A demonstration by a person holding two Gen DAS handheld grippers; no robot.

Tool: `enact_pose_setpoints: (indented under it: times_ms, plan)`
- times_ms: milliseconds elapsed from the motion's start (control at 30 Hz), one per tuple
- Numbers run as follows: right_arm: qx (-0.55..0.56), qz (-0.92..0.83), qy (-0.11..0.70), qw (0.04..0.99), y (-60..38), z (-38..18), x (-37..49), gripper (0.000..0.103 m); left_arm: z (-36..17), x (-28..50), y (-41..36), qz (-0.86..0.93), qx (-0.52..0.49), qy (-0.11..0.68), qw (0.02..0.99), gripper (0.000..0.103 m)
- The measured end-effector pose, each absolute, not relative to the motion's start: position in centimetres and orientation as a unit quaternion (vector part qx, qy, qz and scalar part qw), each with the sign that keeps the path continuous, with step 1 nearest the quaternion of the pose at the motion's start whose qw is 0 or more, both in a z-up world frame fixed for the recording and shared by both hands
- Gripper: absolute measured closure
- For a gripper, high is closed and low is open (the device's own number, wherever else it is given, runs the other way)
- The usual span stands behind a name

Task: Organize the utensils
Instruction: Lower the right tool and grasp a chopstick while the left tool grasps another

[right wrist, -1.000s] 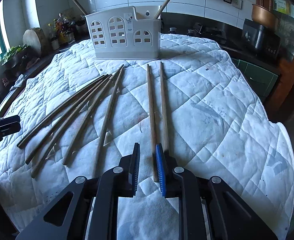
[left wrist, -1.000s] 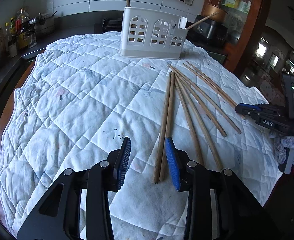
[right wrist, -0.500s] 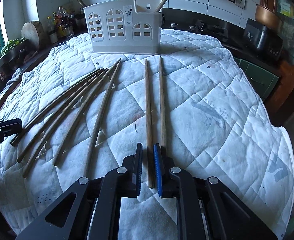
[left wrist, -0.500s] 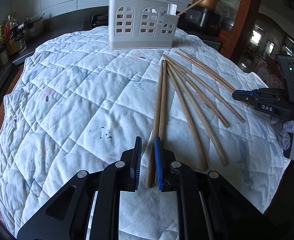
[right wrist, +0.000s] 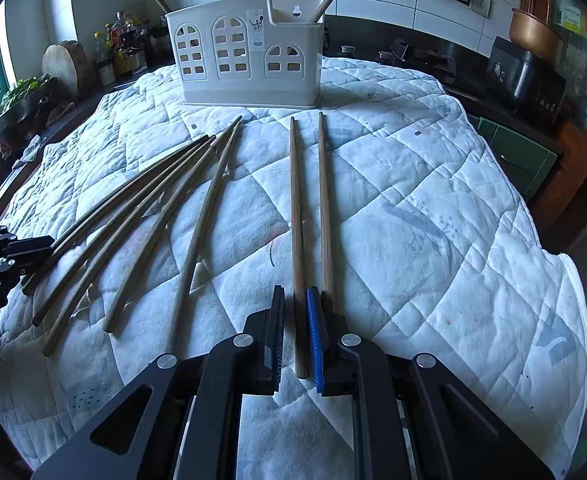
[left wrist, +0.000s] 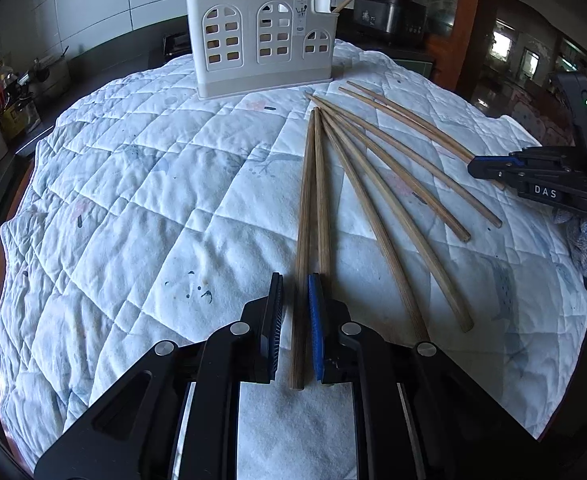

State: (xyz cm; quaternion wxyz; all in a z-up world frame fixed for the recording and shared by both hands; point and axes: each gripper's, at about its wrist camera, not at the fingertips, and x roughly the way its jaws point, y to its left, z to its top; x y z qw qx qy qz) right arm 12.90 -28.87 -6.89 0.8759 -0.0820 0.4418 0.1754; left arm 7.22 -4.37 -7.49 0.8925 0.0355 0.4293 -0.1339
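Observation:
Several long wooden chopsticks lie fanned out on a white quilted cloth (left wrist: 141, 200). A white plastic utensil holder (left wrist: 261, 52) (right wrist: 249, 60) stands upright at the far end with two sticks leaning in it. My left gripper (left wrist: 295, 280) is shut on the near end of the leftmost chopstick (left wrist: 304, 220), whose twin (left wrist: 322, 200) lies right beside it. My right gripper (right wrist: 295, 289) is shut on the near end of a chopstick (right wrist: 295, 208) from the right-hand pair; its neighbour (right wrist: 325, 208) lies just outside the blue pad. Each gripper shows at the other view's edge.
A gloved hand (left wrist: 585, 240) holds the right gripper at the cloth's right edge. Bottles and a wooden block (right wrist: 63, 62) stand on the counter to the left, a stove and a rice cooker (right wrist: 521, 76) behind and right. The cloth drops off on the near and right sides.
My left gripper slid right over the leftmost chopstick and its jaws closed from wide apart onto it. The right gripper's jaws narrowed slightly on its chopstick; that hand stayed put.

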Motion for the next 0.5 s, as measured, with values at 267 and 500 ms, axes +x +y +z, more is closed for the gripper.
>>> enact_pose_setpoints:
  times_ms: [267, 500]
  plan:
    - [-0.073, 0.166, 0.434, 0.883, -29.0, -6.8, 12.8, 0.096, -7.2, 7.3, -3.7, -0.119, -0.010, 0.425, 0.897, 0.097]
    - [-0.063, 0.163, 0.406, 0.897, -29.2, -4.6, 11.6, 0.096, -5.1, 6.7, -2.9, -0.120, -0.033, 0.399, 0.908, 0.097]
